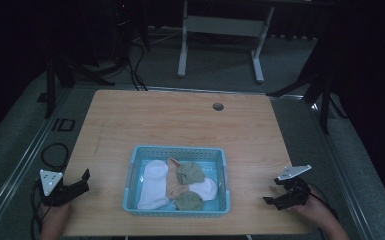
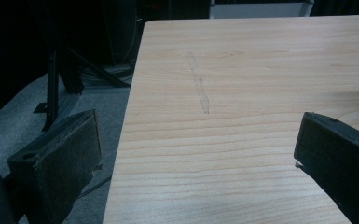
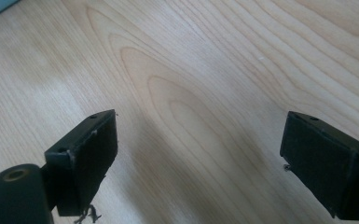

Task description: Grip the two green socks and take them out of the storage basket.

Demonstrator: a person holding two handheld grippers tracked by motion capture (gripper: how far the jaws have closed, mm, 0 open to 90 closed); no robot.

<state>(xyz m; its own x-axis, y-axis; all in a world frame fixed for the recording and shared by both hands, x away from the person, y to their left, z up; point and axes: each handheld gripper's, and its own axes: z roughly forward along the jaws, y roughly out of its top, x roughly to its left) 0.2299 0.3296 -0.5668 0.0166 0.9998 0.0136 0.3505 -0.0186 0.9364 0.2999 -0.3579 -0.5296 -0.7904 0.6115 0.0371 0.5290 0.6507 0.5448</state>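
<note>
Nearest the person, the left claw (image 1: 82, 181) rests at the left edge of the wooden surface (image 1: 180, 120) and the right claw (image 1: 275, 196) at its right, each with jaws spread and holding nothing. Between them, a little farther on, sits a blue basket (image 1: 132, 165) holding socks (image 1: 152, 186), white, peach and green.

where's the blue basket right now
In the high view, the blue basket sits at the near middle of the wooden table, between the left gripper and the right gripper, with socks inside.
</note>
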